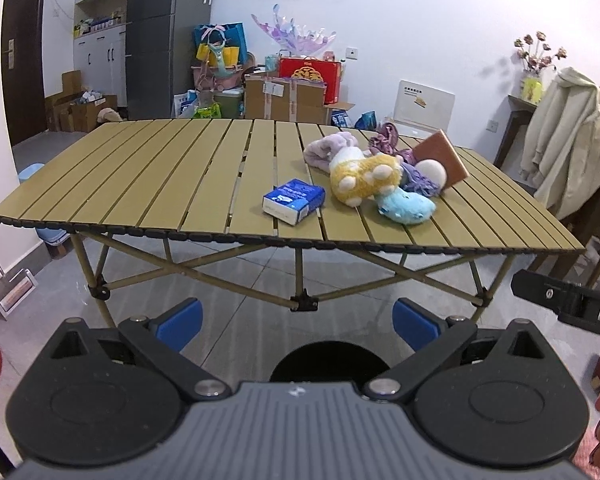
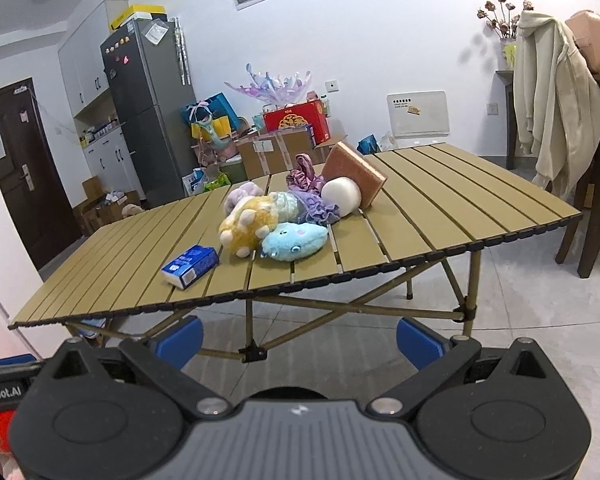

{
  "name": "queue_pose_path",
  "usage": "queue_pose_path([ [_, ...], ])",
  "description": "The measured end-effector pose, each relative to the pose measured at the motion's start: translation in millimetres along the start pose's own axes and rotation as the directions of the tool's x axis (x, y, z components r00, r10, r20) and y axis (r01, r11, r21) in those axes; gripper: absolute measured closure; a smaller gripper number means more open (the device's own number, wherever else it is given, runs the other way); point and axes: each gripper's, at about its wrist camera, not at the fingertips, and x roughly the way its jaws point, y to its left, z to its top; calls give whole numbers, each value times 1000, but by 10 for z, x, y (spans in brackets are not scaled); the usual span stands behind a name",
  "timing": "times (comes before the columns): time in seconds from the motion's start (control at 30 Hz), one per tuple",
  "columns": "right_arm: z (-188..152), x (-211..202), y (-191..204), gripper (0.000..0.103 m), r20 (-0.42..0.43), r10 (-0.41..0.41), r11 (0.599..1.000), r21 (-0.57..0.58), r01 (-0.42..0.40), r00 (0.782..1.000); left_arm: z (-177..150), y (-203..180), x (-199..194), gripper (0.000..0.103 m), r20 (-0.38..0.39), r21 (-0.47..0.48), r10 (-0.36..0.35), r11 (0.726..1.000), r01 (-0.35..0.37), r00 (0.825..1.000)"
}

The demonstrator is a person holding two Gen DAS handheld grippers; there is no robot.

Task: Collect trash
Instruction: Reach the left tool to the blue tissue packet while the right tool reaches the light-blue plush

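While both grippers hang low in front of the table [image 1: 148,176], the stuff to pick up sits on top of it, well apart from the jaws. The left gripper [image 1: 296,322] has its blue pads [image 1: 180,322] spread wide with nothing between them. The right gripper [image 2: 298,338] is spread wide too and holds nothing.

A blue bin [image 1: 30,172] peeks out behind the table's far left corner in the left view; you cannot see what is in it. Brown boxes [image 1: 284,98] stand by the back wall with bags and a red box piled on them.

A blue and white tissue pack [image 1: 294,200] lies alone near the front edge, shiny like plastic and shaped like a small brick. Just beside it is a heap of soft things: a fuzzy yellow plush [image 1: 364,180], a fluffy light blue plush [image 1: 406,208] touching it, purple cloth [image 1: 386,138] behind, and a smooth white round thing [image 1: 430,172]. A flat pink sponge [image 1: 444,158] leans tilted against the heap.

The table is made of long tan slats with dark end caps, on thin crossed legs. The floor is grey tile.
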Motion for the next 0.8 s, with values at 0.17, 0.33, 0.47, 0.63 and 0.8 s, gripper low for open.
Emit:
queue_pose_path([
  [0.17, 46, 280, 2, 0, 20, -13, 1000, -16, 14, 1000, 131, 6, 258, 0, 3, -26, 8, 1000, -8, 1000],
  [0.33, 130, 574, -34, 0, 41, -5, 1000, -7, 5, 999, 245, 34, 511, 0, 6, -47, 18, 999, -18, 1000],
  [0.47, 201, 797, -41, 0, 72, -3, 1000, -17, 4, 997, 325, 85, 730, 0, 4, -66, 34, 997, -33, 999],
  [0.63, 291, 1113, 8, 0, 125, 22, 998, -62, -14, 992, 450, 129, 1054, 0, -4, -77, 52, 996, -52, 999],
  [0.8, 378, 1416, 21, 0, 132, 22, 998, -66, -14, 991, 593, 120, 1353, 0, 29, -54, 83, 995, -81, 996],
])
